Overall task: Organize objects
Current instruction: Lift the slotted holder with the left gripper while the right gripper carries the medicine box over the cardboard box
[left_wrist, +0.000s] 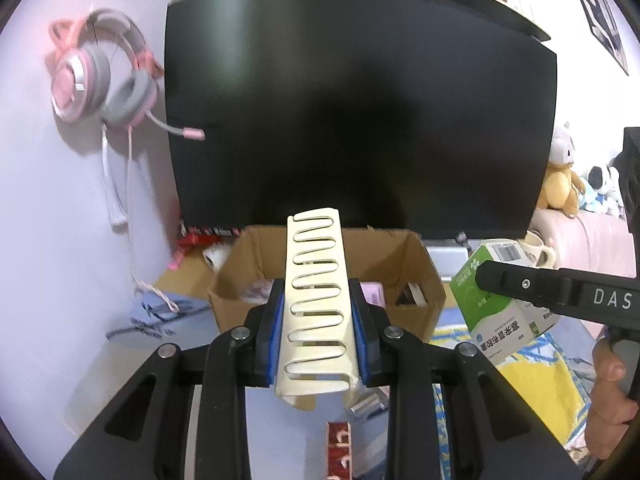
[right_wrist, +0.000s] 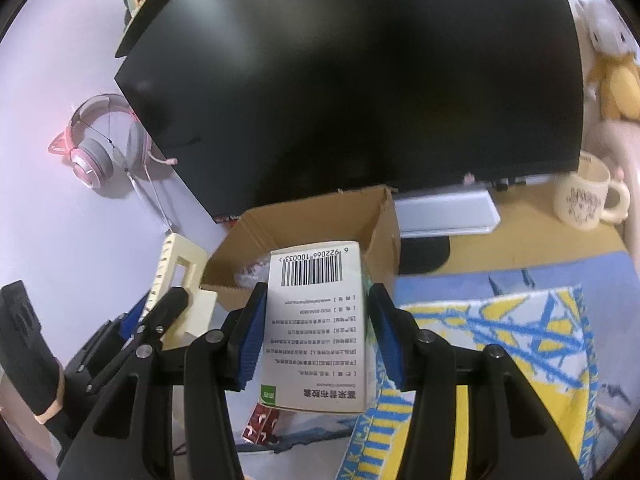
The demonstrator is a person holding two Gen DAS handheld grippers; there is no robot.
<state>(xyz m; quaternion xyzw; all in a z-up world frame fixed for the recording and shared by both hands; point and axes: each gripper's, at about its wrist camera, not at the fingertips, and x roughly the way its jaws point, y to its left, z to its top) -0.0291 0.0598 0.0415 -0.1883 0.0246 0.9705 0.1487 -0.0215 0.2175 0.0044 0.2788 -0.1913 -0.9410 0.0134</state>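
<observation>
Pinching a cream plastic hair claw clip (left_wrist: 314,300) with wavy slots, the left hand-held gripper (left_wrist: 316,320) holds it above an open brown cardboard box (left_wrist: 420,264); the right hand-held gripper (right_wrist: 316,332) clamps a white-and-green medicine carton (right_wrist: 316,328) over the wooden surface (right_wrist: 560,240), before a glossy black monitor (right_wrist: 360,80).

Left wrist view looks forward and slightly down along its fingers (left_wrist: 276,320), close over the cardboard box (left_wrist: 240,276), facing the monitor (left_wrist: 360,120). Right wrist view sits just beside it, same heading. Both share box, monitor, pink headset (right_wrist: 104,148) and mug (right_wrist: 588,196).
</observation>
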